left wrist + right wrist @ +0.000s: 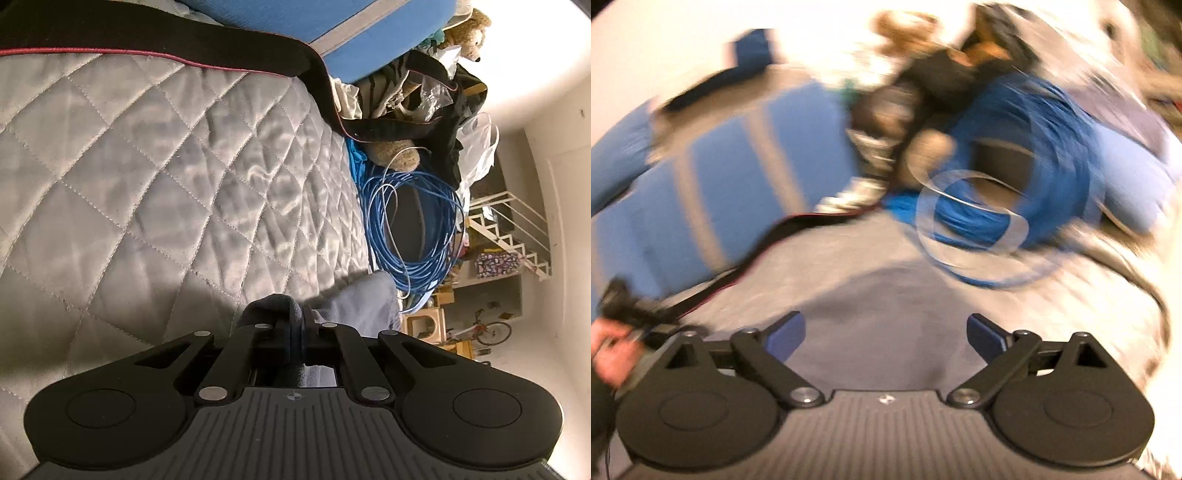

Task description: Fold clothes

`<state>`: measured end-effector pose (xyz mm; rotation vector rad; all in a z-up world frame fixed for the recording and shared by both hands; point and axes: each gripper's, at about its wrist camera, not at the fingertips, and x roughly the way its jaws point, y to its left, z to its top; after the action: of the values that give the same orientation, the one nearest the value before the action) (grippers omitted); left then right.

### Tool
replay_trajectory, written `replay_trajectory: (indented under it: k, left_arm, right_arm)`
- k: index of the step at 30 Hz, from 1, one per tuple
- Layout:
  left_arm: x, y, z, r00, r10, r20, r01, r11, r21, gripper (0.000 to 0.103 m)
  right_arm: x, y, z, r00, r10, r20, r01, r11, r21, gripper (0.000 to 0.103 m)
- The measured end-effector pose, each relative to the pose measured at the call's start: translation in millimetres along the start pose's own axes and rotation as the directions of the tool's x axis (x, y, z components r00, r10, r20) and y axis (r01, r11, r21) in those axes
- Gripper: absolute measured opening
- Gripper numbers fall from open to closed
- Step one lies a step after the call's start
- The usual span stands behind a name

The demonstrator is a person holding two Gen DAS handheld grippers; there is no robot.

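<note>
The left claw (295, 325) is pinched tight on a fold of soft grey-blue cloth (365, 302), a fleecy, matte fabric that bunches into a rounded hump between the black fingers and spills off to the right of them in a loose, wrinkled flap. The cloth lies at the near edge of the quilted bed cover (147, 184), a silvery, satiny sheet stitched in a diamond pattern with a crumpled sheen. How far the garment runs, and which way its long axis lies, cannot be told, because the claw body hides most of it.

Along the top of the left wrist view a black fabric band with thin red piping (166, 40) curves across the cover, and behind it sits a bright blue cushion with a grey stripe (332, 26). To the right a coil of thin blue cable (413, 229) lies in loose round loops, just beside a brown plush toy (399, 157).

The right claw (886, 336) stands wide apart, its blue-padded fingers (786, 336) holding nothing, with plain grey fabric (886, 295) below (this view is heavily blurred). A hand (613, 350) shows at the left edge there, and the blue cable coil (1015, 166) appears as a smear beyond.
</note>
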<state>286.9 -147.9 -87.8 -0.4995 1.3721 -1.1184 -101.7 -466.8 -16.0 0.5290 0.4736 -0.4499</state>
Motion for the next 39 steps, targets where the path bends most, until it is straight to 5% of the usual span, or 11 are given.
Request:
replay_trajectory:
  k: [8,10,11,12,13,15,22,31,33,36,39]
  left_arm:
    - [-0.5,1.2,-2.9,1.000,0.016,0.005,-0.016,1.000,-0.005,0.004]
    - [0.9,3.4,-3.0,1.000,0.019,0.003,-0.019,1.000,-0.011,0.004]
    - [1.6,4.6,-2.9,1.000,0.020,0.002,-0.020,1.000,-0.015,0.004]
    - [1.9,5.8,-2.7,1.000,0.020,0.000,-0.020,1.000,-0.019,0.004]
    - [2.2,7.1,-2.6,1.000,0.021,-0.001,-0.021,1.000,-0.023,0.004]
    - [2.7,9.0,-2.2,1.000,0.022,-0.003,-0.022,0.999,-0.028,0.004]
    - [-0.3,15.1,1.4,0.999,0.038,0.011,-0.037,0.998,-0.052,0.004]
    - [2.6,20.7,5.3,0.999,0.052,-0.003,-0.052,0.996,-0.071,0.004]
    - [3.5,21.5,5.8,0.998,0.054,-0.013,-0.054,0.996,-0.073,0.005]
    - [2.8,19.4,5.6,0.999,0.048,-0.026,-0.049,0.997,-0.062,0.005]
    - [3.2,20.1,5.3,0.998,0.048,-0.030,-0.050,0.996,-0.069,0.005]
  right_arm:
    - [49.0,-65.6,-0.4,0.975,0.198,-0.100,-0.145,0.911,0.386,0.070]
    - [58.7,-69.7,-1.5,0.967,0.226,-0.116,-0.154,0.885,0.440,0.059]
    - [62.8,-71.3,-2.0,0.964,0.233,-0.125,-0.151,0.874,0.461,0.045]
    - [66.9,-72.8,-2.6,0.961,0.240,-0.135,-0.147,0.863,0.482,0.019]
    - [71.0,-74.4,-3.1,0.958,0.247,-0.144,-0.144,0.852,0.503,0.009]
    - [69.9,-74.3,1.4,0.955,0.261,-0.138,-0.158,0.847,0.507,0.005]
    - [36.4,-71.8,46.7,0.950,0.306,-0.061,-0.238,0.837,0.493,0.003]
    - [53.5,-91.5,9.2,0.948,0.184,-0.259,-0.044,0.883,0.467,0.006]
    - [61.1,-96.0,-0.4,0.937,0.196,-0.288,-0.043,0.886,0.462,0.037]
    - [57.2,-102.0,1.1,0.953,0.184,-0.242,-0.062,0.897,0.438,0.067]
    - [57.3,-107.8,6.1,0.963,0.194,-0.189,-0.093,0.893,0.441,0.066]
